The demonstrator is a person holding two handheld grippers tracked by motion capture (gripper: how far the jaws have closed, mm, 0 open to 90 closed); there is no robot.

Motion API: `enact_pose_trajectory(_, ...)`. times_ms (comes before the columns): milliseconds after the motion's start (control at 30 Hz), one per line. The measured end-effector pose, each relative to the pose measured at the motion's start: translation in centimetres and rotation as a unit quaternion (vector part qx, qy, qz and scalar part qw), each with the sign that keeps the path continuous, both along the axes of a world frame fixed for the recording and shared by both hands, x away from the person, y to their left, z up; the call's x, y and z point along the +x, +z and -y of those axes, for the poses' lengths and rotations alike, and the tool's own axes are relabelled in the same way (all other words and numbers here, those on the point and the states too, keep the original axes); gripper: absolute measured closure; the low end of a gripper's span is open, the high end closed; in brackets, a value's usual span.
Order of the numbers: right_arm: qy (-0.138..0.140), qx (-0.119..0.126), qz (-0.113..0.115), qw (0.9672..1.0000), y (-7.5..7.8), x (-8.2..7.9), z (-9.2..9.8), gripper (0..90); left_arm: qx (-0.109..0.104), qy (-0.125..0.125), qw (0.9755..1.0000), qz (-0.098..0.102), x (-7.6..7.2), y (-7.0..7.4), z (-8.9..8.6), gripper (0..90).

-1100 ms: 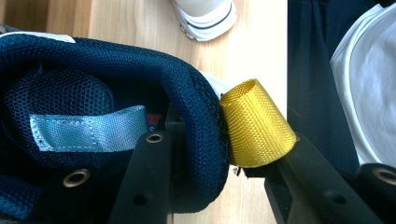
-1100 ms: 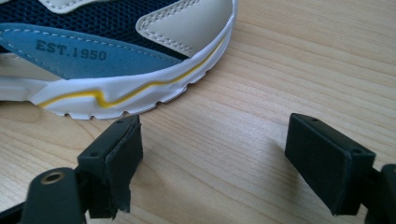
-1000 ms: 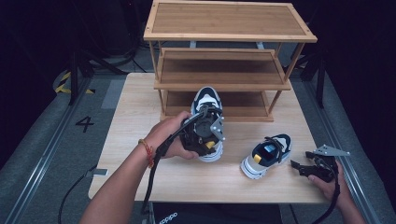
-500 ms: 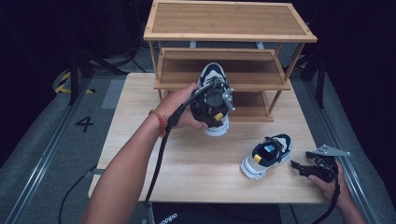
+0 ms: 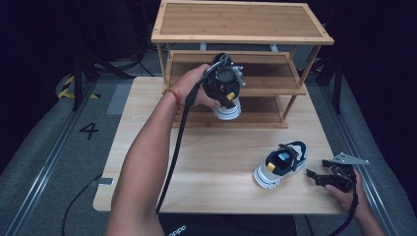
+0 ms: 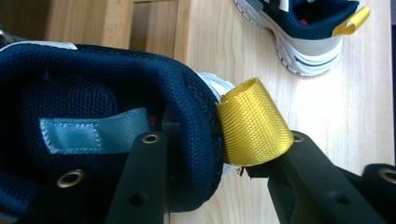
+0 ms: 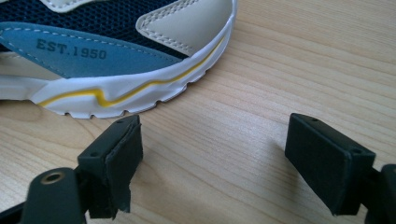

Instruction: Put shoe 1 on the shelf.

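Observation:
My left gripper (image 5: 223, 83) holds a navy and white sneaker (image 5: 227, 110) in the air, right in front of the wooden shoe rack's (image 5: 241, 22) lower shelves. In the left gripper view the jaws are shut on the sneaker's navy heel collar (image 6: 93, 107), beside its yellow pull loop (image 6: 252, 123). The matching second sneaker (image 5: 281, 163) lies on the table at the front right. My right gripper (image 5: 319, 178) rests just right of it, open and holding nothing. The right gripper view shows that sneaker's white sole (image 7: 116, 93) close ahead of the spread jaws.
The three-tier rack stands at the table's far side, its top shelf bare. The wooden table (image 5: 147, 147) has free room at left and centre. A cable (image 5: 174, 147) trails from the left gripper along the forearm. Dark floor surrounds the table.
My left gripper has lifted the sneaker off the table and carried it away from me, up to the rack's shelves. The right gripper and second sneaker stayed put.

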State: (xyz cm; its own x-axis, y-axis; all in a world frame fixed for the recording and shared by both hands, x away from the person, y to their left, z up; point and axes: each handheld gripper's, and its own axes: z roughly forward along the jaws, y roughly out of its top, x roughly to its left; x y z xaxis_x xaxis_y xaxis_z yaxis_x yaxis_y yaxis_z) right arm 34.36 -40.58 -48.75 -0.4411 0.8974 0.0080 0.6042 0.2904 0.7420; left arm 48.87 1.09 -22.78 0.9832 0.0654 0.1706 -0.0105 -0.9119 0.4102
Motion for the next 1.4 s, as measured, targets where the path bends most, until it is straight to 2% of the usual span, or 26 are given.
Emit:
enact_pose_trajectory(133, 0.001, 0.000, 0.000, 1.0000, 0.0, 0.0, 0.0, 19.5, 0.017, 0.001, 0.9998, -0.013, 1.8, 0.2, 0.5, 67.4)
enact_pose_trajectory(200, 0.001, 0.000, 0.001, 1.0000, 0.0, 0.0, 0.1, 19.5, 0.009, -0.006, 0.9995, -0.029, 2.5, 0.5, 0.7, 67.2)
enact_pose_trajectory(267, 0.001, -0.001, 0.001, 1.0000, 0.0, -0.1, 0.1, 19.5, 0.013, -0.004, 0.9997, -0.018, 2.7, 1.1, 0.9, 63.6)
enact_pose_trajectory(367, 0.001, -0.001, 0.001, 1.0000, 0.0, -0.1, 0.1, 19.5, 0.012, 0.011, 0.9999, 0.000, 2.8, 1.8, 0.9, 54.9)
enact_pose_trajectory(400, 0.001, -0.001, 0.001, 1.0000, 0.0, -0.1, 0.1, 19.5, -0.006, 0.014, 0.9998, 0.016, 2.6, 2.4, 0.7, 54.3)
enact_pose_trajectory(467, 0.001, -0.001, 0.001, 1.0000, 0.0, -0.1, 0.1, 19.5, -0.024, 0.028, 0.9989, 0.029, 2.4, 2.9, 0.4, 52.7)
enact_pose_trajectory(533, 0.001, -0.001, 0.001, 1.0000, 0.0, -0.1, 0.1, 19.5, -0.026, 0.028, 0.9988, 0.030, 2.1, 2.7, 0.3, 55.9)
enact_pose_trajectory(567, 0.001, -0.001, 0.000, 1.0000, 0.0, -0.1, 0.1, 19.5, -0.019, 0.032, 0.9987, 0.035, 1.9, 2.5, 0.3, 53.1)
enact_pose_trajectory(633, 0.001, -0.001, 0.001, 1.0000, 0.0, -0.2, 0.1, 19.6, -0.026, 0.045, 0.9978, 0.043, 1.5, 2.1, 0.2, 44.7)
enact_pose_trajectory(700, 0.001, -0.001, 0.001, 1.0000, 0.0, -0.2, 0.1, 19.5, -0.034, 0.047, 0.9971, 0.049, 1.2, 2.0, 0.0, 41.5)
enact_pose_trajectory(733, 0.001, -0.001, 0.001, 1.0000, 0.0, -0.2, 0.1, 19.5, -0.048, 0.052, 0.9964, 0.047, 1.0, 1.9, -0.3, 39.1)
enact_pose_trajectory(767, 0.001, -0.001, 0.001, 1.0000, 0.0, -0.2, 0.1, 19.6, -0.065, 0.075, 0.9933, 0.060, 0.6, 1.8, -0.8, 36.8)
enact_pose_trajectory(867, 0.001, -0.001, 0.001, 1.0000, 0.0, -0.2, 0.1, 19.5, -0.073, 0.079, 0.9923, 0.062, 0.2, 1.4, -1.4, 35.2)
enact_pose_trajectory(900, 0.001, -0.001, 0.001, 1.0000, 0.0, -0.2, 0.1, 19.5, -0.079, 0.095, 0.9892, 0.078, 0.0, 1.1, -1.9, 35.5)
enact_pose_trajectory(933, 0.001, -0.001, 0.001, 1.0000, 0.0, -0.2, 0.1, 19.5, -0.085, 0.100, 0.9885, 0.075, 0.0, 1.0, -2.1, 39.5)
enact_pose_trajectory(967, 0.001, 0.000, 0.000, 1.0000, 0.0, -0.2, 0.1, 19.6, -0.083, 0.104, 0.9878, 0.081, 0.1, 1.0, -2.2, 38.5)
enact_pose_trajectory(1033, 0.001, -0.001, 0.001, 1.0000, 0.0, -0.2, 0.1, 19.5, -0.083, 0.100, 0.9884, 0.079, 0.1, 0.9, -2.4, 46.8)
enact_pose_trajectory(1067, 0.001, -0.001, 0.001, 1.0000, 0.0, -0.2, 0.1, 19.6, -0.086, 0.095, 0.9888, 0.077, 0.1, 0.8, -2.4, 46.8)
enact_pose_trajectory(1100, 0.001, 0.000, 0.001, 1.0000, 0.0, -0.2, 0.1, 19.5, -0.092, 0.105, 0.9872, 0.077, 0.4, 1.0, -2.4, 43.1)
enact_pose_trajectory(1133, 0.001, 0.000, 0.001, 1.0000, 0.0, -0.2, 0.1, 19.5, -0.092, 0.106, 0.9871, 0.078, 0.5, 1.1, -2.3, 43.3)
enact_pose_trajectory(1167, 0.001, -0.001, 0.001, 1.0000, 0.0, -0.2, 0.1, 19.5, -0.090, 0.106, 0.9863, 0.087, 0.4, 1.2, -2.2, 43.3)
enact_pose_trajectory(1200, 0.001, -0.001, 0.001, 1.0000, 0.0, -0.2, 0.1, 19.5, -0.090, 0.106, 0.9863, 0.087, 0.4, 1.2, -2.2, 43.0)
enact_pose_trajectory(1267, 0.001, -0.001, 0.001, 1.0000, 0.0, -0.2, 0.1, 19.5, -0.082, 0.106, 0.9852, 0.107, 0.3, 1.6, -2.1, 43.2)
enact_pose_trajectory(1333, 0.001, 0.000, 0.000, 1.0000, 0.0, -0.2, 0.1, 19.5, -0.078, 0.120, 0.9815, 0.128, 0.4, 2.0, -2.1, 46.2)
enact_pose_trajectory(1367, 0.001, -0.001, 0.001, 1.0000, 0.0, -0.2, 0.1, 19.5, -0.080, 0.140, 0.9763, 0.145, 0.5, 2.0, -2.1, 50.0)
enact_pose_trajectory(1400, 0.001, -0.001, 0.001, 1.0000, 0.0, -0.2, 0.1, 19.5, -0.080, 0.140, 0.9763, 0.145, 0.5, 2.0, -2.1, 49.6)
